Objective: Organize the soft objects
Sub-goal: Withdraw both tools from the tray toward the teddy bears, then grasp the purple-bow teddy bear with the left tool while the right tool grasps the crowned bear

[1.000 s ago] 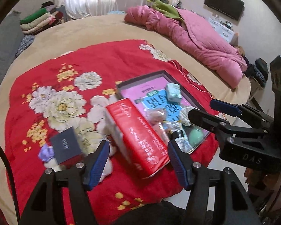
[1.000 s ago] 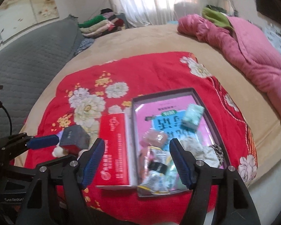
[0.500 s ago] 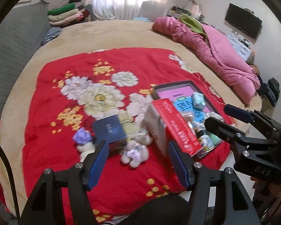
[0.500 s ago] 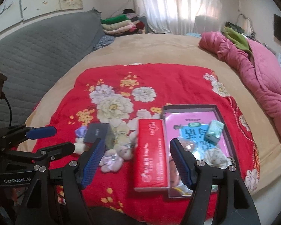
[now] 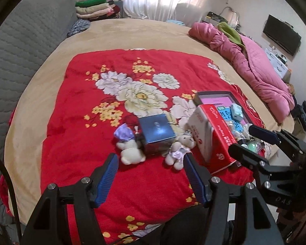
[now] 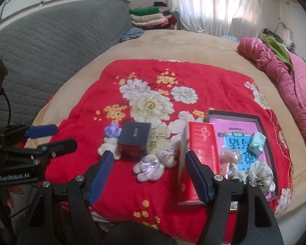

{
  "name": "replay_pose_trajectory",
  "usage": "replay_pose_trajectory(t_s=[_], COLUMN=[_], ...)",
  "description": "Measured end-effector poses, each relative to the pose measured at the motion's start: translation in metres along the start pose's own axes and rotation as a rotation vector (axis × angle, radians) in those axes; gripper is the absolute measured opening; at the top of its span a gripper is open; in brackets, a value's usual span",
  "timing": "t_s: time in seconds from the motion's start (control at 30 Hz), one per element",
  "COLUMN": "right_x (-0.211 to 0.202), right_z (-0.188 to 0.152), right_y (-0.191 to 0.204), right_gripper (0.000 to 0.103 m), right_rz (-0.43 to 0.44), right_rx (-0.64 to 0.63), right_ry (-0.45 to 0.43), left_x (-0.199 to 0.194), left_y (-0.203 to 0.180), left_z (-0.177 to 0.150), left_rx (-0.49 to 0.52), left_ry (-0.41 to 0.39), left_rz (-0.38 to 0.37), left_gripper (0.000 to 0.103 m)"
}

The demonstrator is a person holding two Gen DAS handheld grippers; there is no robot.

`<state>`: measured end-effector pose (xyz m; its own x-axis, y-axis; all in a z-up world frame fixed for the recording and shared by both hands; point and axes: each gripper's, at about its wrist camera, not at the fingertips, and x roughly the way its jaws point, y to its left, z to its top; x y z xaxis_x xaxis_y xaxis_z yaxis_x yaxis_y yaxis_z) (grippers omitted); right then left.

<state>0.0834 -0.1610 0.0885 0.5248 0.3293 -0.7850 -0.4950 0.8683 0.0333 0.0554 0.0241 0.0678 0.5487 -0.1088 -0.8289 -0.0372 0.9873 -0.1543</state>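
Dark tray (image 6: 263, 122) of small packets (image 6: 257, 144)

Black framed left tool (image 5: 151, 175) and right tool (image 6: 150, 175), blue ribbed pads (image 5: 107, 178), silver screws, white "GenRobot.AI" lettering, black cable.

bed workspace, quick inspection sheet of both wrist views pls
surface: red floral blanket over a tan bed cover.
job's things: two small plush bears, one with purple hat, one in purple dress, either side of a dark blue box.
clutter: red carton; tray of small packets.
grippers: left tool and right tool open, empty.
cables: black cable at the left edge of the right wrist view.
surroundings: pink quilt, folded clothes, grey headboard.
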Motion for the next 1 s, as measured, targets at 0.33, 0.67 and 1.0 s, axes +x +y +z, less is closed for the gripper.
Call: replay_pose_trajectory(t_s=[0.33,0.67,1.0], right_x=[0.025,0.071,0.143], right_z=[-0.005,-0.014,-0.037], right_y=[0.019,0.005,0.005], right_gripper=[0.074,0.074,0.074], right_rz=[0.006,-0.011,-0.141], right_rx=[-0.02,0.115,0.177], right_ry=[0.051,0.128,0.267], left_x=[0.015,0.056,0.112], left_y=[0.033,0.063,0.083], left_z=[-0.008,-0.014,-0.011], left_rx=[-0.058,-0.113,-0.184], left_ry=[0.037,0.116,0.2], left_rz=[0.021,0.042,0.033], left_gripper=[0.066,0.066,0.066])
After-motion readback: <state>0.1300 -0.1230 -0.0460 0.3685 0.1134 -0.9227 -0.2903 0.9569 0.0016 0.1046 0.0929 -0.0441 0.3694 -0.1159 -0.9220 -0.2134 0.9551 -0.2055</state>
